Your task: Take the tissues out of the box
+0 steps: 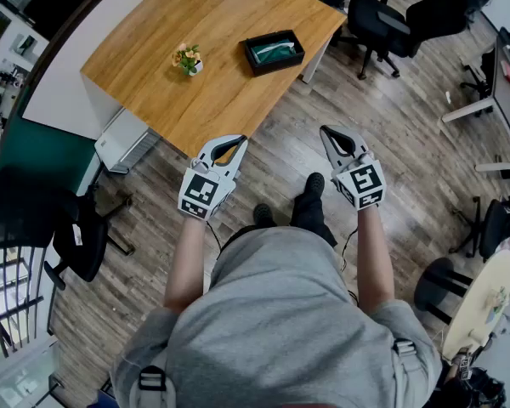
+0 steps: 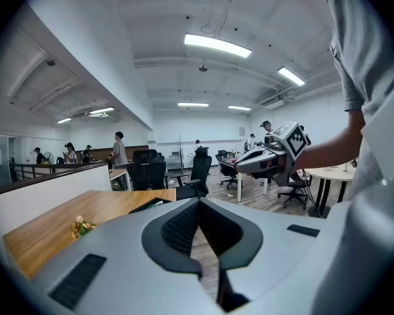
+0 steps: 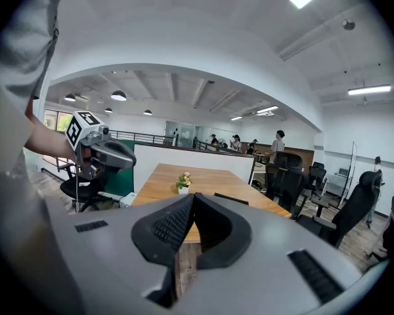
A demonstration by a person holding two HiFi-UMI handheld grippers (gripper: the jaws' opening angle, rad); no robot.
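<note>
A black tissue box [image 1: 273, 52] with a greenish top lies on the far right part of the wooden table [image 1: 212, 83]; its edge shows as a dark slab in the left gripper view [image 2: 148, 204] and in the right gripper view [image 3: 231, 199]. My left gripper [image 1: 240, 142] and right gripper [image 1: 325, 132] hang in the air above the floor, short of the table's near edge, well away from the box. Both are shut with nothing between their fingers. Each gripper shows in the other's view, the right gripper [image 2: 246, 163] and the left gripper [image 3: 128, 159].
A small pot of flowers [image 1: 187, 59] stands on the table left of the box. Black office chairs [image 1: 382, 19] stand beyond the table's right end, another chair [image 1: 81, 236] at my left. A round table [image 1: 484, 304] is at right. People stand far across the office.
</note>
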